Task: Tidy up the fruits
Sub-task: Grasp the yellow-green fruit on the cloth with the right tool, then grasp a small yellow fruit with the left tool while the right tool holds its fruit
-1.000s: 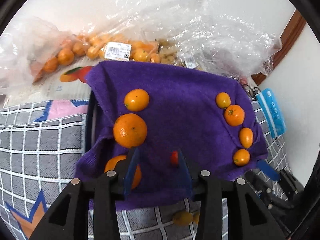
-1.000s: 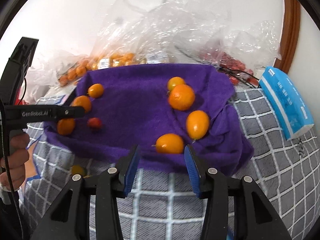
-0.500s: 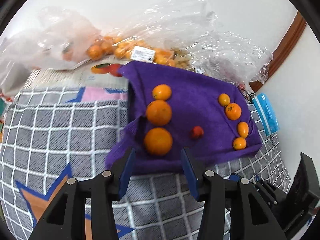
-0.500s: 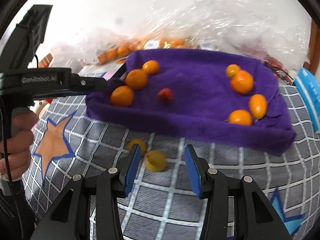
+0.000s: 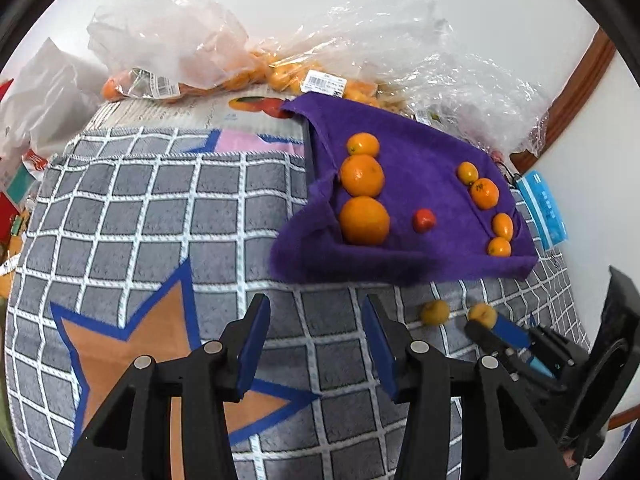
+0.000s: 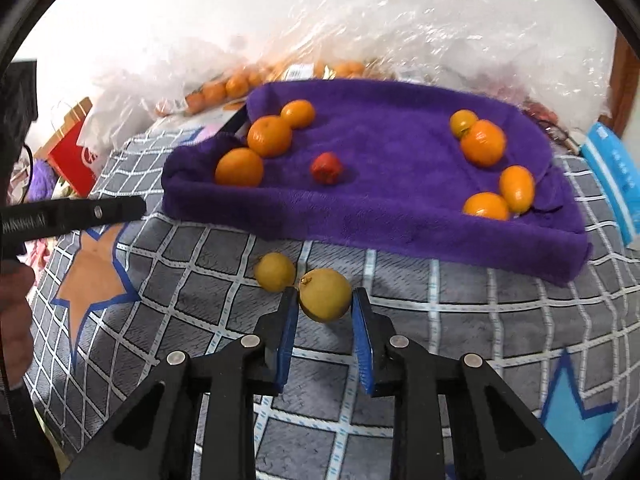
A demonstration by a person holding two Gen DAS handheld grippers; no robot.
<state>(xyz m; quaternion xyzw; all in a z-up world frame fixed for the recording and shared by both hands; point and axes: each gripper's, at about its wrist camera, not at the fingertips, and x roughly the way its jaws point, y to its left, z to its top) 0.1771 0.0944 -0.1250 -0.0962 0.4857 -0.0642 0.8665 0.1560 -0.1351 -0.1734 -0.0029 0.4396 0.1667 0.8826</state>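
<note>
A: Right tool (image 6: 325, 307) status?
B: Clenched on the yellow fruit (image 6: 325, 294), on the checked blanket (image 6: 440, 312) just short of the purple towel (image 6: 400, 184).
A: Left tool (image 5: 316, 344)?
B: Released, empty, farther off. Towel lies straight ahead of the right tool.

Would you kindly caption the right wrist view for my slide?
Right gripper shut on a yellow fruit on the checked blanket, before the purple towel.

Grey checked blanket (image 6: 460, 320) with orange and blue stars spread as the carrying surface. Purple towel (image 6: 400, 208) laid over its far right part, two yellow fruits (image 6: 276, 272) just before the towel's near edge, bagged oranges (image 5: 248, 76) along the far edge.
</note>
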